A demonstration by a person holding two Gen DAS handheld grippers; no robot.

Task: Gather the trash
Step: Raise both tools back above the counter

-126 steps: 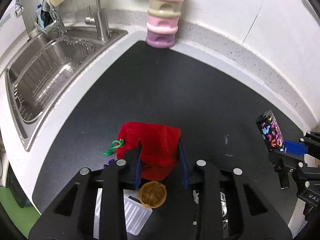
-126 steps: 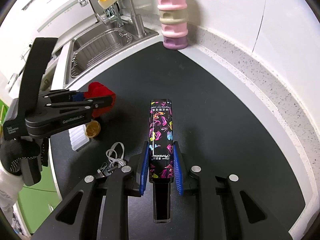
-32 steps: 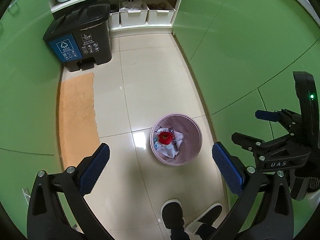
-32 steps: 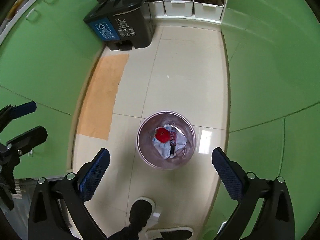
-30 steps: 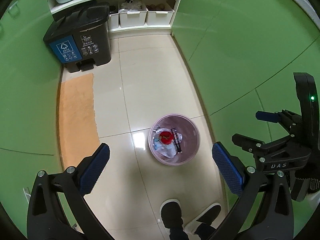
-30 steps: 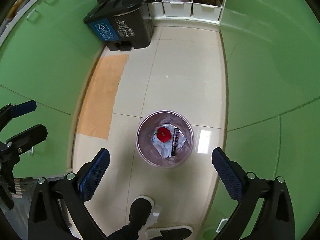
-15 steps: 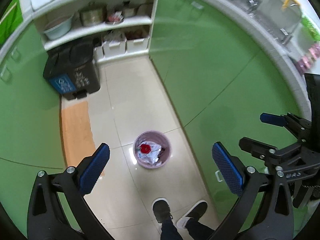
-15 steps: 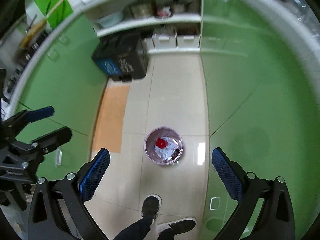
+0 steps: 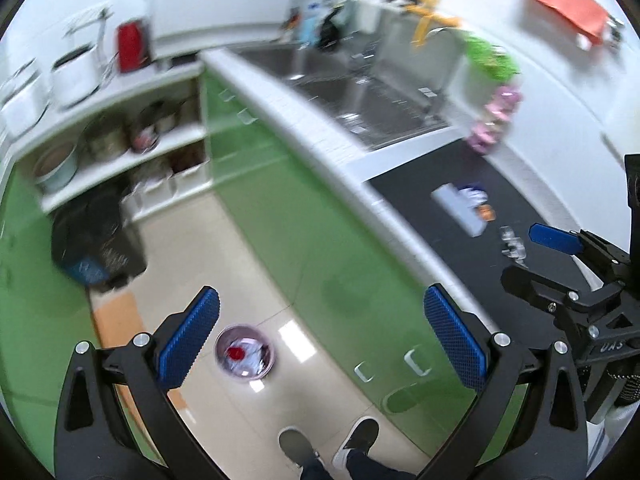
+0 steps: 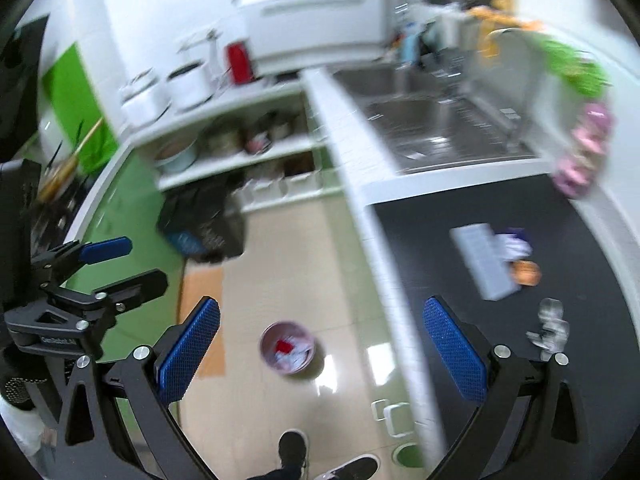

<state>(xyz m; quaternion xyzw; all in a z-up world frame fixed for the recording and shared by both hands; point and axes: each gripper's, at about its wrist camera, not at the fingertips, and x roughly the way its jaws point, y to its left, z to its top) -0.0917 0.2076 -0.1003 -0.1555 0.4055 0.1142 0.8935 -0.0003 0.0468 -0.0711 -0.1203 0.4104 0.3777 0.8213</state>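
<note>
Both views blurring. Left gripper (image 9: pixel 320 336) and right gripper (image 10: pixel 322 348): fingers spread wide, gripping nothing. Pink bin (image 10: pixel 287 346) sitting on floor, holding red scrap and paper. Remaining trash lying on table (image 10: pixel 440 248): white card (image 10: pixel 482 262), brown nut (image 10: pixel 526 272), clear wrapper (image 10: pixel 550 330).

Advice: approaching low over table, centring fingers on one piece before closing.

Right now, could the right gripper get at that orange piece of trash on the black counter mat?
Probably yes. The right gripper is open and empty, and the orange piece lies uncovered on the mat beside a white packet.
</note>
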